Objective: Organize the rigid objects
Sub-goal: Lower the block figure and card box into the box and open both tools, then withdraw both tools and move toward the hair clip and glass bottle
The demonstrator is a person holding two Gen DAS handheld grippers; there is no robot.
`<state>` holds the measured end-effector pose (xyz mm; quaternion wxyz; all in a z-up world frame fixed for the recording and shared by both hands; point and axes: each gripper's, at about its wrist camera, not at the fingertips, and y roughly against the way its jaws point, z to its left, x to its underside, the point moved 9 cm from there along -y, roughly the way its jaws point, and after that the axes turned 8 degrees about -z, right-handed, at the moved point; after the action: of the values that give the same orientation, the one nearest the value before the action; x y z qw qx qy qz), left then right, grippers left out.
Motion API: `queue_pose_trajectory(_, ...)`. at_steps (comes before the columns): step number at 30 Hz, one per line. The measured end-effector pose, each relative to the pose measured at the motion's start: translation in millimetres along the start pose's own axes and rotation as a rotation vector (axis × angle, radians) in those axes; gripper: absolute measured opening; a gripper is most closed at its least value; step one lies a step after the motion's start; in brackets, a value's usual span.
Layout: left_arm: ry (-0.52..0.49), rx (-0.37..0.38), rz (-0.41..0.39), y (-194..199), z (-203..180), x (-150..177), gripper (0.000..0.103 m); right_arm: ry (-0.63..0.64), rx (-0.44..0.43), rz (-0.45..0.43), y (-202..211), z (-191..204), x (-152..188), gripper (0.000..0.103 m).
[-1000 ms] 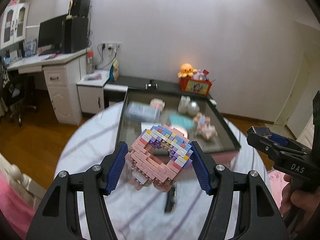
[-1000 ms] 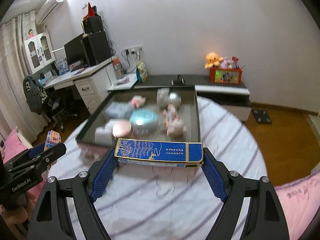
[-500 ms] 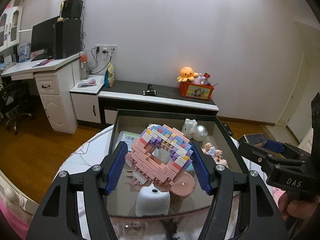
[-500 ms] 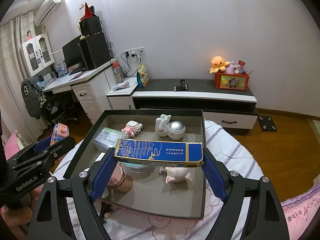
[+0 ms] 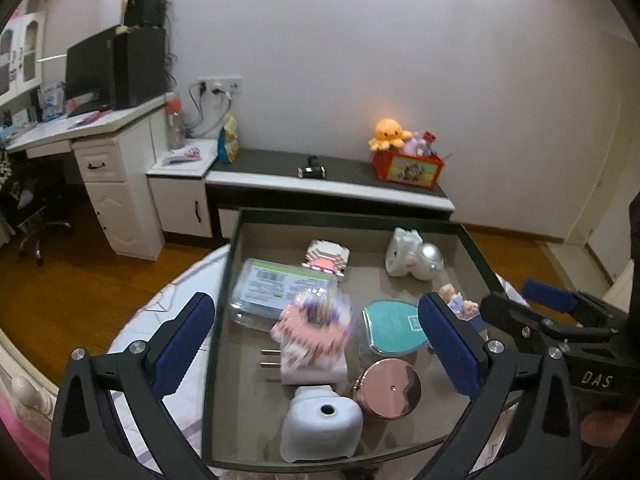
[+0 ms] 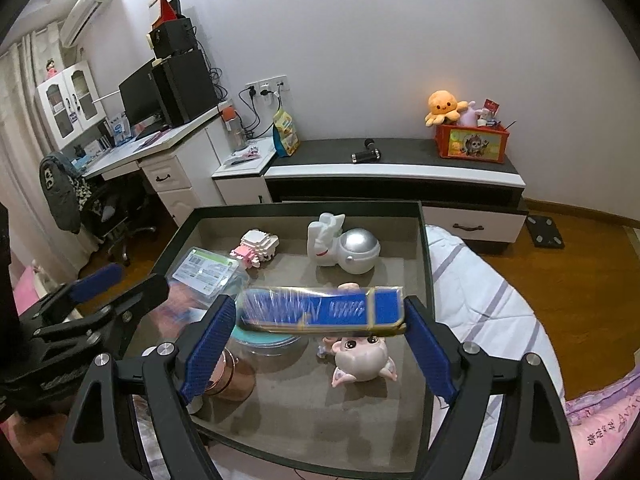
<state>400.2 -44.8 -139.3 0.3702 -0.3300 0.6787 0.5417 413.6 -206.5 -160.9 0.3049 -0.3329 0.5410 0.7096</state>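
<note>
Hovering over a dark-rimmed tray (image 5: 224, 320) on the round bench (image 6: 480, 288), the left tongs (image 5: 316, 332) are seen with jaws opening and standing wide, both blue pads (image 5: 182, 336) clear of anything; a pink and purple brick model (image 5: 310, 322) is recorded, motion-blurred, between them and free of the pads, over a white plug adapter (image 5: 308, 368) inside the tray. The right tongs (image 6: 318, 336) are likewise opening; a blue and gold box (image 6: 320, 310) is noted crosswise between the pads, blurred, its right end at or just beside the right pad, a small gap showing at the left pad, so no firm grip is read. The box sits above the tray interior, over a teal-lidded tin (image 5: 394, 326) and just above a pink pig figure (image 6: 362, 358). Also logged in the tray: a clear plastic case with a printed label (image 5: 276, 284), a small pink and white brick model (image 6: 256, 248), a white and silver astronaut figure (image 6: 344, 246), a rose-gold round tin (image 5: 388, 388), a white dispenser-like object (image 5: 320, 424) near the front rim, and a small doll figure (image 5: 456, 300). A striped cloth is observed covering the bench
</note>
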Motion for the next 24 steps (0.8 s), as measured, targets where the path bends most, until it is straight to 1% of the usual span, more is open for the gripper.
queue_pose_trajectory(1,0.004,-0.003,-0.006,4,2,-1,0.103,-0.010,0.008,-0.002,1,-2,1,0.103)
queue_pose_trajectory(4,0.021,-0.020,-0.026,17,10,-3,0.103,-0.032,0.023,-0.020,8,-6,0,0.103)
queue_pose_trajectory(10,0.056,-0.035,-0.060,50,25,-2,0.103,-0.075,0.040,-0.053,37,-10,2,0.103)
queue_pose_trajectory(18,0.082,-0.039,-0.078,101,33,20,0.103,-0.114,0.056,-0.105,83,-15,13,0.103)
queue_pose_trajectory(24,0.087,-0.053,-0.085,135,34,39,0.103,-0.118,0.068,-0.135,117,-12,31,0.103)
